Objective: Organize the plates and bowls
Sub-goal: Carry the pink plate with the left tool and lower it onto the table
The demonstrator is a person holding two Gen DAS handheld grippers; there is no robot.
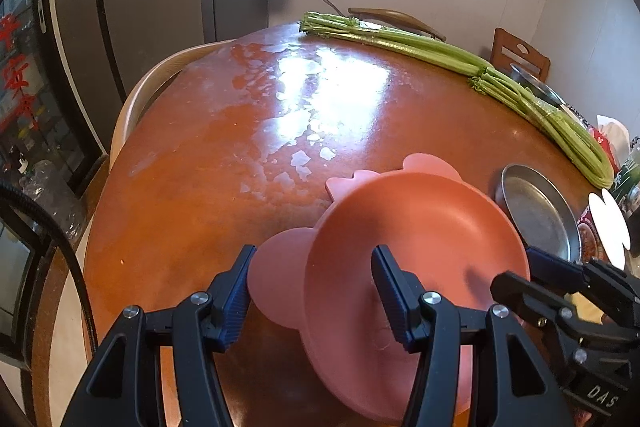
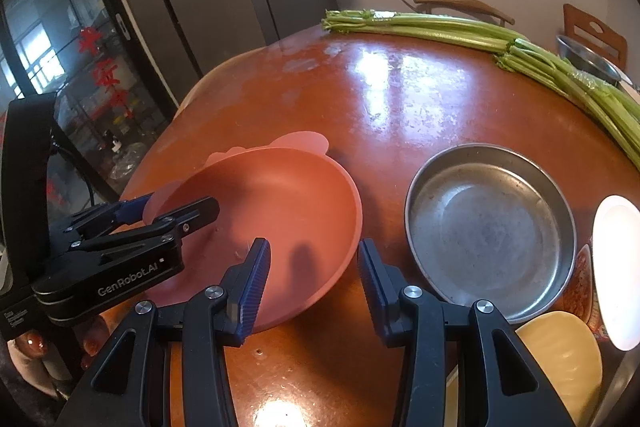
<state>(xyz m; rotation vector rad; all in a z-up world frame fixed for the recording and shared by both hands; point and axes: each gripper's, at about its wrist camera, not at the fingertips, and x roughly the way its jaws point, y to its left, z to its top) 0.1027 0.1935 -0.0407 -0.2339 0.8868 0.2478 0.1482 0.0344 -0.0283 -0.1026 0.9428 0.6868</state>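
Note:
A pink bowl (image 1: 420,227) with ear-shaped tabs hangs tilted just above the round wooden table (image 1: 200,167). My left gripper (image 1: 314,299) is shut on its near-left rim: one finger is inside the bowl and the other presses the ear tab outside. In the right wrist view the left gripper (image 2: 182,203) clamps the pink bowl (image 2: 280,207) from the left. My right gripper (image 2: 314,283) straddles the bowl's right rim. Its jaws are apart and the pads are not pressing. A steel dish (image 2: 488,227) lies to the right of the bowl.
A white plate (image 2: 616,267), a yellow plate (image 2: 560,359) and a patterned dish (image 2: 580,287) crowd the table's right edge. Long celery stalks (image 2: 460,31) lie along the far side by a steel bowl (image 2: 588,59). Chairs ring the table. A hand (image 2: 32,343) holds the left gripper.

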